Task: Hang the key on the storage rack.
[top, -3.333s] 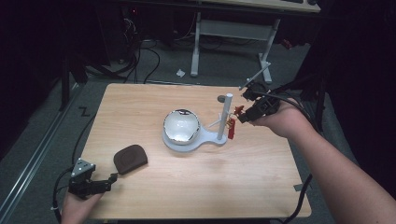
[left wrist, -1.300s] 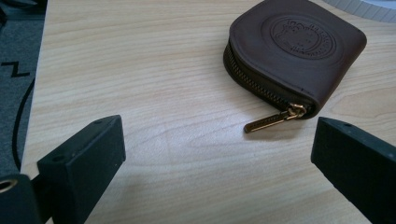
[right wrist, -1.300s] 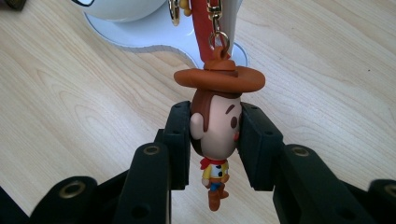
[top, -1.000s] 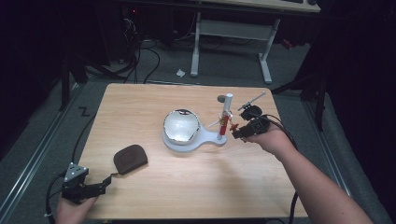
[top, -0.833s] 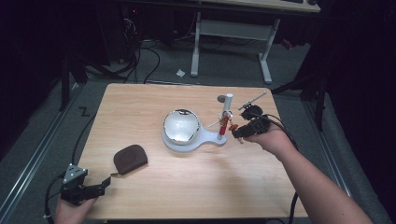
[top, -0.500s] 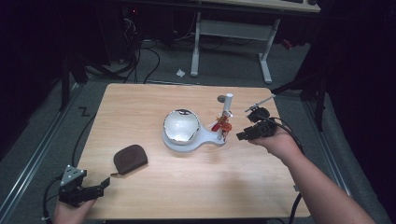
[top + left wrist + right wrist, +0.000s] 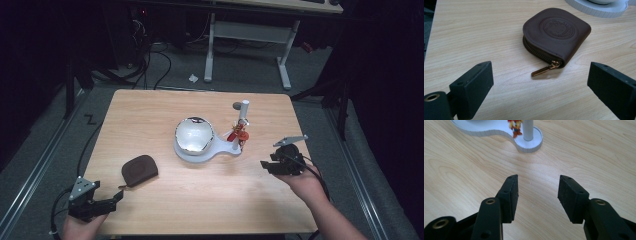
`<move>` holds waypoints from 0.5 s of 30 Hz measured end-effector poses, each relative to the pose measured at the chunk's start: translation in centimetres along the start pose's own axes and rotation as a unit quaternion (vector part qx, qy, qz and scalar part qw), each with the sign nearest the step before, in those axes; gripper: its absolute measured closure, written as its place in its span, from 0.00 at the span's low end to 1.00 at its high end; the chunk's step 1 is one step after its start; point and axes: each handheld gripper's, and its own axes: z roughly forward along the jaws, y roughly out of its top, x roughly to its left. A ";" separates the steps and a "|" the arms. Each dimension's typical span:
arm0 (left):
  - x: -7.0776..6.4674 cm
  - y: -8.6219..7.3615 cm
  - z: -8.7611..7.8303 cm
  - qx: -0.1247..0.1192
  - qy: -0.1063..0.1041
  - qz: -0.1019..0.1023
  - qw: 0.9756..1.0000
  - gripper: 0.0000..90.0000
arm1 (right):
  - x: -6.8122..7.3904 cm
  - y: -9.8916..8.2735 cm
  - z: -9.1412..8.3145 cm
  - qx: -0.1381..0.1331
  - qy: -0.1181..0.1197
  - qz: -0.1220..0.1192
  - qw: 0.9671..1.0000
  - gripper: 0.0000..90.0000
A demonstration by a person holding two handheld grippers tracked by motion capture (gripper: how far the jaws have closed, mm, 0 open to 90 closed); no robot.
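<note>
We see a brown zip pouch (image 7: 557, 32) lying on the wooden table (image 7: 474, 32), its gold zipper pull (image 7: 545, 70) pointing to 8 o'clock, ahead of our wide-apart jaws.

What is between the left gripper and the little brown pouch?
Nothing. The left gripper has its jaws wide open, and bare table lies between it and the brown pouch, whose zipper pull points toward it.

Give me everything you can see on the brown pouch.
The pouch is small, dark brown, leather-looking, with rounded corners and a round embossed seal on top. Its zip is closed, the gold pull lying on the table. It lies flat near the front left, untouched, ahead of the open left gripper.
</note>
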 end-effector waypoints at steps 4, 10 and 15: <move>-0.4 0.1 0.5 0.007 -0.007 -0.002 1.000 0.10 | 0.6 -2.4 1.0 -0.025 0.001 0.015 1.000 0.58; -0.8 0.4 0.9 0.010 -0.008 0.004 1.000 0.14 | 1.2 -5.6 2.3 -0.051 0.003 0.033 0.998 0.58; -0.9 0.7 1.4 0.010 -0.009 0.001 1.000 0.16 | 1.8 -8.0 3.1 -0.077 -0.008 0.038 0.996 0.58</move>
